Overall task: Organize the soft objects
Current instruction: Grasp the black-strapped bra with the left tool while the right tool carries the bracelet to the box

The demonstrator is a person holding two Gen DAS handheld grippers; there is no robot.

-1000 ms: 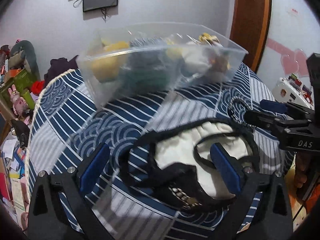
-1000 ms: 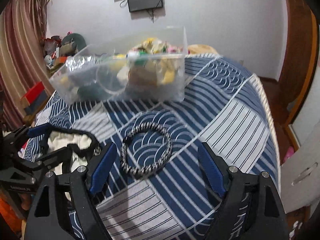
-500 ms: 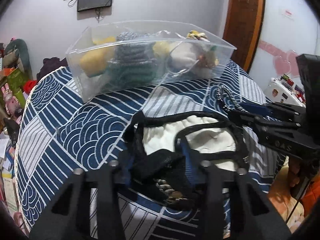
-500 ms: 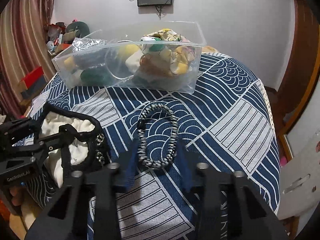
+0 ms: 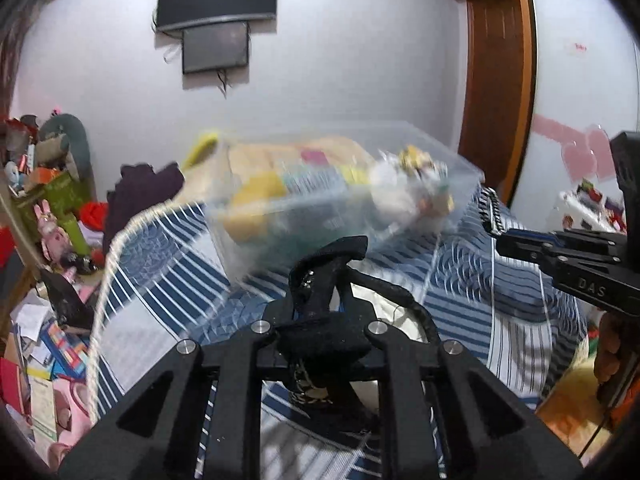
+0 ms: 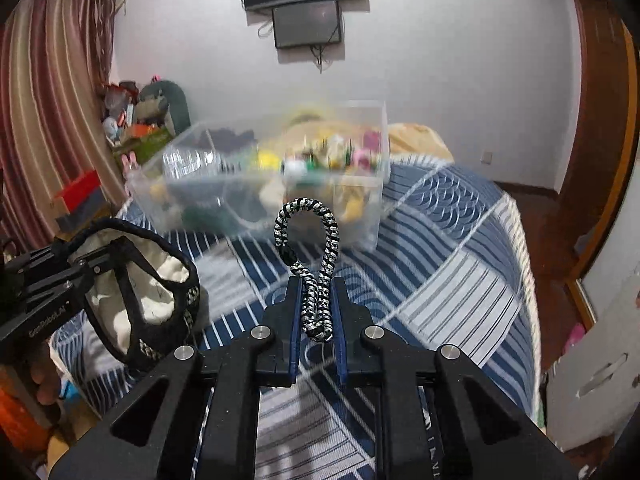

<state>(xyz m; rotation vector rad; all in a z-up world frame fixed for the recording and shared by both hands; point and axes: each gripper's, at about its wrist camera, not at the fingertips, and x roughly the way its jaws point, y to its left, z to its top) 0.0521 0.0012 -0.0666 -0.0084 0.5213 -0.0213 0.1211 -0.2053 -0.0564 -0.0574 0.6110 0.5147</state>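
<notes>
We saw 2 risks: the braided loop (image 6: 308, 256) slipping from the right hand-held gripper (image 6: 316, 312), clamped only on its tail, and the limp black-trimmed pouch (image 5: 320, 280) snagging as it dangled from the clamped left hand-held gripper (image 5: 320, 320). Both were raised over the bed (image 6: 460, 248), pointing toward the far clear bin (image 6: 360, 184).

Left gripper (image 5: 320, 308) clamped, right gripper (image 6: 316, 308) clamped (both raised)

Motion blur smears the clear storage bin (image 5: 340, 196) at frame centre, its contents unreadable; black fabric of the cream pouch (image 5: 320, 280) hides the left jaws' pads.
</notes>
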